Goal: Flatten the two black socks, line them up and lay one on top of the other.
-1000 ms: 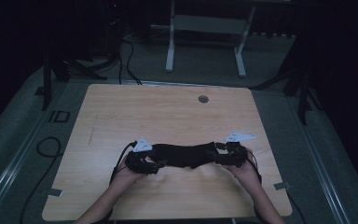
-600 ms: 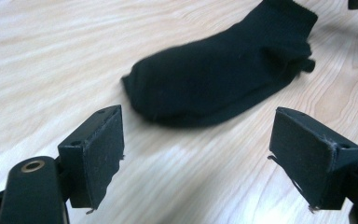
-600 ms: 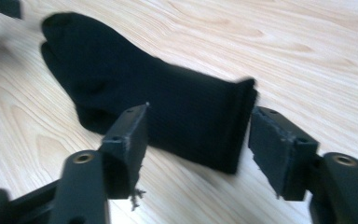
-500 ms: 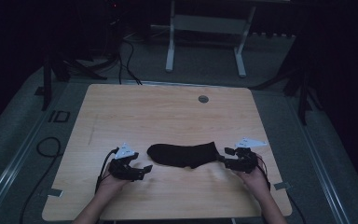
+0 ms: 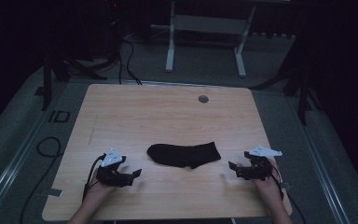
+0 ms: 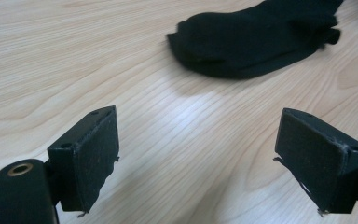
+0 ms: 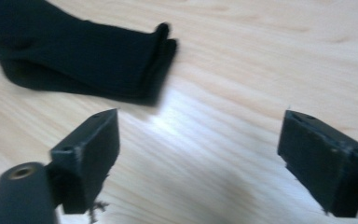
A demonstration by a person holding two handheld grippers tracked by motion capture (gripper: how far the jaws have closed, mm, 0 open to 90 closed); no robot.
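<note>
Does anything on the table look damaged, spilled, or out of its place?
Nothing stands out. The black sock lies flat on the wooden table, between the left tool and the right tool. Both tools are open with nothing between their jaws, which have just been opening. Only the pads show slightly frayed edges.

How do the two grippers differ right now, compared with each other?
The left gripper sits off the sock's rounded toe end; the right gripper sits off its open cuff end. The left one lies nearer the table's front edge. Both are open, holding nothing, clear of the sock.
</note>
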